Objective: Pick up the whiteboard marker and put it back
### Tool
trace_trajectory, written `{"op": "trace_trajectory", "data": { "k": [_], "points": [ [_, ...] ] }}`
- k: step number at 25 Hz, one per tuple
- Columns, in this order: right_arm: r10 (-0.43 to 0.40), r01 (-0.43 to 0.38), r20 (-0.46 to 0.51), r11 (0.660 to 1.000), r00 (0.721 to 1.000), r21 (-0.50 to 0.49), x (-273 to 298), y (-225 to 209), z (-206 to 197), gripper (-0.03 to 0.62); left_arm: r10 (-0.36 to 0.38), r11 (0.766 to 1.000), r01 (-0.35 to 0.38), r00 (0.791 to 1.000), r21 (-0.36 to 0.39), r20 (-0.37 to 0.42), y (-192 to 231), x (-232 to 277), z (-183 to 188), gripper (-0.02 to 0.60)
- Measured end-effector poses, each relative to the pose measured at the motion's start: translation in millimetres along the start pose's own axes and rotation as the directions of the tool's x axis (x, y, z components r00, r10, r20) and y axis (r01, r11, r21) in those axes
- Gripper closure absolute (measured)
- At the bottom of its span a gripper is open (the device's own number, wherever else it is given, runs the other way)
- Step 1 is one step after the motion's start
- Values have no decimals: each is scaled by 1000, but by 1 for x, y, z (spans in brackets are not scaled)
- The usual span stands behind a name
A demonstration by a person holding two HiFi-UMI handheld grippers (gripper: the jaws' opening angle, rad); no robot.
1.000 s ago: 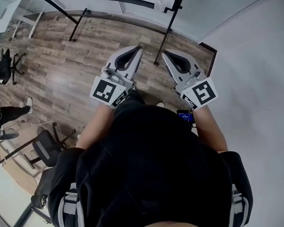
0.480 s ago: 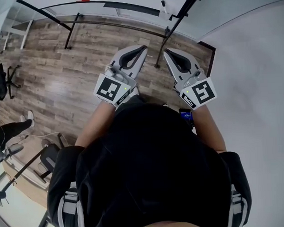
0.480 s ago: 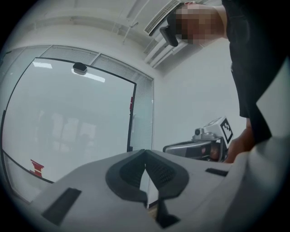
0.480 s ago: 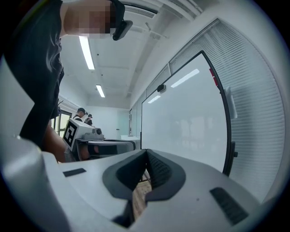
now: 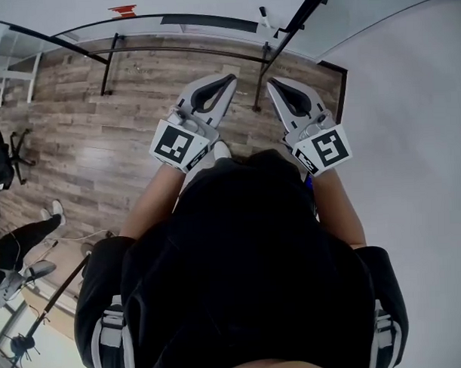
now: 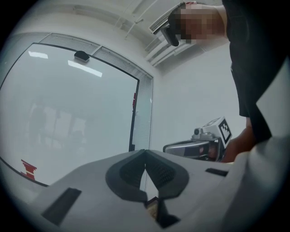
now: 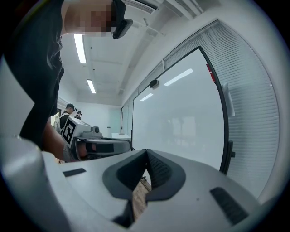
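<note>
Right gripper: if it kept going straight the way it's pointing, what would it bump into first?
Most likely the whiteboard. The right gripper, jaws together and empty, points at its pale surface with nothing visible in between. How far off the board stands is unclear.

The head view looks steeply down over the person's chest onto the left gripper (image 5: 228, 78), the right gripper (image 5: 271, 81) and the wooden floor (image 5: 100, 131). Each gripper view sits close behind its own fingers (image 6: 129, 172), facing the whiteboard (image 6: 77, 113) — and each catches the other gripper alongside.
</note>
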State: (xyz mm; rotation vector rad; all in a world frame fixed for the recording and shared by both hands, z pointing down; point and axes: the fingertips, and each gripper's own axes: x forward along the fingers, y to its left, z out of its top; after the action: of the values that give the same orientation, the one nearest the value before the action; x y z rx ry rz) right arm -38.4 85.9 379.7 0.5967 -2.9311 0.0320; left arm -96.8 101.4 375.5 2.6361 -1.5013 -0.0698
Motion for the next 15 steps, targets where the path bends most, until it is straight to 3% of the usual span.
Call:
{"op": "trace_trajectory", "data": {
  "k": [7, 15],
  "points": [
    [-29, 29, 6, 1000, 1000, -1, -9, -36, 14, 601, 6, 1000, -6, 1000, -5, -8, 2, 27, 11, 577],
    [46, -46, 31, 999, 998, -11, 12, -107, 9, 601, 63, 998, -64, 998, 19, 16, 25, 92, 9, 577]
  ]
}}
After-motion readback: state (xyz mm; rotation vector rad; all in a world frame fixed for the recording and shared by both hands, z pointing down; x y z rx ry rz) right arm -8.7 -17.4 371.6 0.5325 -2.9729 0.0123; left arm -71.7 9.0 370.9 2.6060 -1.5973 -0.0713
